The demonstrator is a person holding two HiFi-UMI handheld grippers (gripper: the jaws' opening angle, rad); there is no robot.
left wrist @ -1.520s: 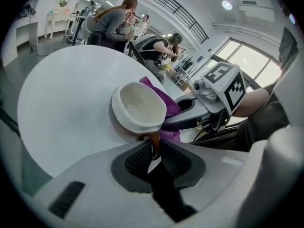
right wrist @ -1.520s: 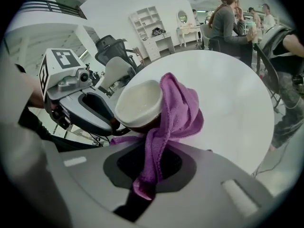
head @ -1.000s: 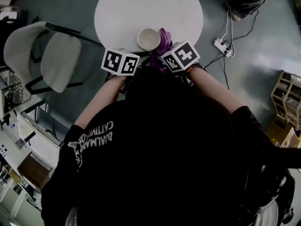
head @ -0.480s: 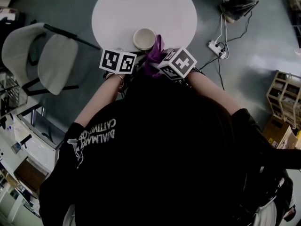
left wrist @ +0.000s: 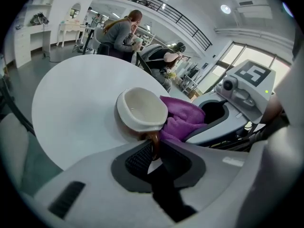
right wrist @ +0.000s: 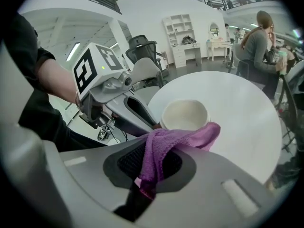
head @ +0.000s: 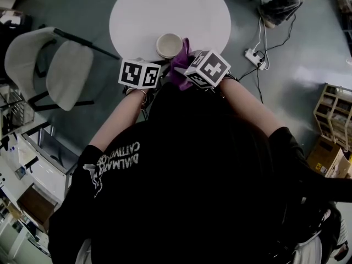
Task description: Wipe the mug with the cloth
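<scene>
- the left gripper [left wrist: 153, 148] has its jaws drawn narrow, and their ribbed pads pinch the brown handle [left wrist: 153, 137] of the mug [left wrist: 141, 109]. from these jaws the mug lies at 12 o'clock, just past the tips.
- the right gripper [right wrist: 152, 164] has its jaws closed on one end of the purple cloth [right wrist: 176, 140]. the free end trails out toward 1 o'clock and lies against the near side of the mug's rim.
- in the head view the mug stands at the 6 o'clock edge of the round white table [head: 165, 7], mouth up. the left gripper comes in from the mug's 7 o'clock and the right gripper with the cloth from its 5 o'clock.
- i cannot tell whether the mug's base rests on the table or hangs just above it.
- the relation that counts: seen from the left gripper view, the cloth touches the mug at its 3 o'clock flank, on the side away from the open tabletop, while the handle sits at 6 o'clock.
- the mug's axis runs roughly upright, so i judge the wipe would travel around the wall or over the rim.
- the right gripper is the nearer one to the unwiped surface and carries the cloth. the left one looks set to steady or turn the mug by its handle.
</scene>
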